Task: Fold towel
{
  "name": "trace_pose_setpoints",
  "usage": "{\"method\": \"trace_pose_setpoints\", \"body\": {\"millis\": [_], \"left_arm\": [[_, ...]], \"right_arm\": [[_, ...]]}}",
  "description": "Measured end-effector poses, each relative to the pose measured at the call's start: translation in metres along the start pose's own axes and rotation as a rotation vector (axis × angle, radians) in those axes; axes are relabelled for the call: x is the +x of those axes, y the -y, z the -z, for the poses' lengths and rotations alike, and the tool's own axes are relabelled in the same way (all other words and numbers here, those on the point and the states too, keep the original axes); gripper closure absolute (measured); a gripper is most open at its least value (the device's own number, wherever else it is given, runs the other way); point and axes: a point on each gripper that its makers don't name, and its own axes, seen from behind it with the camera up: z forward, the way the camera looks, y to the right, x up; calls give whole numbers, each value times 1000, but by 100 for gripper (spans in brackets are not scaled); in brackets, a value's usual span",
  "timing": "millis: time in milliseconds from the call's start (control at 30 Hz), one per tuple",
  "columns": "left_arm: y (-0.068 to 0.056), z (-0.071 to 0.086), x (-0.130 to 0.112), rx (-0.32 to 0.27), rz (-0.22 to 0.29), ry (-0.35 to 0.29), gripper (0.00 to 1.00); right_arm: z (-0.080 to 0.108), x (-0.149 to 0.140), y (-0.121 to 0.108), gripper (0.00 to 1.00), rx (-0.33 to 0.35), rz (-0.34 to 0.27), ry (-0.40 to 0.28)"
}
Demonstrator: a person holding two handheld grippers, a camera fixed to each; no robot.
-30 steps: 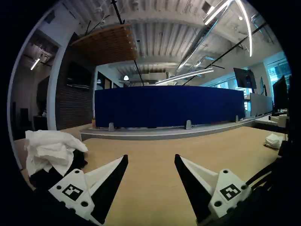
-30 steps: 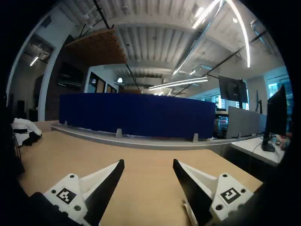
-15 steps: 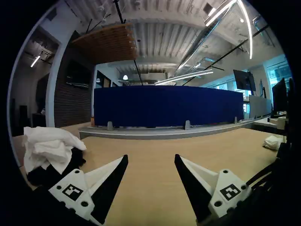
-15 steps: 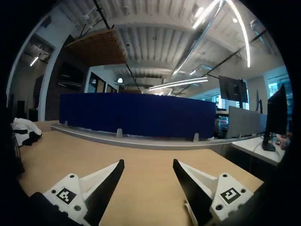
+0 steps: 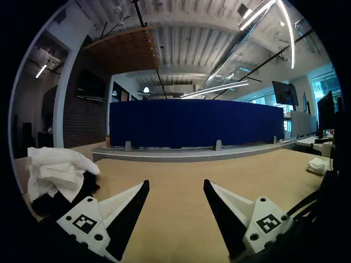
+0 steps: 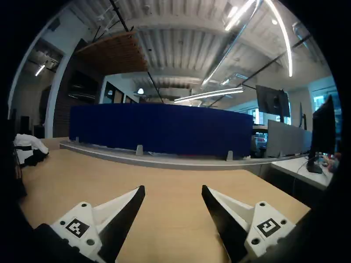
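Observation:
A crumpled pile of white towels (image 5: 57,173) lies on something black at the left of the wooden table (image 5: 184,175); in the right gripper view the same white towels (image 6: 28,144) sit far off at the left edge. My left gripper (image 5: 175,193) hovers low over the table, open, with nothing between its fingers, and the pile is just to its left. My right gripper (image 6: 172,197) is open and empty too, above bare wood. A small white cloth (image 5: 316,165) lies at the far right of the table.
A blue divider panel (image 5: 193,122) on a grey rail (image 5: 175,154) closes off the table's far side. Monitors (image 6: 322,131) and another desk (image 6: 302,168) stand to the right. The table's right edge (image 6: 272,186) drops off near my right gripper.
Both grippers stay open. The right gripper view has tipped slightly, so the divider sits a little lower in it; the left view has barely shifted.

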Motion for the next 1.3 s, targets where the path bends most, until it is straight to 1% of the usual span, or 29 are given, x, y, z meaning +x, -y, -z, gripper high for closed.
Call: {"method": "trace_pose_setpoints", "body": {"millis": [200, 600, 900, 1300], "left_arm": [[0, 0, -1, 0, 0, 0, 9], [1, -1, 0, 1, 0, 0, 9], [0, 0, 0, 0, 0, 0, 8], [1, 0, 1, 3, 0, 0, 9]], "right_arm": [[2, -10, -5, 0, -7, -4, 7], [5, -18, -5, 0, -11, -28, -4], [11, -19, -12, 0, -17, -77, -23], [14, -17, -11, 0, -12, -77, -23]]}}
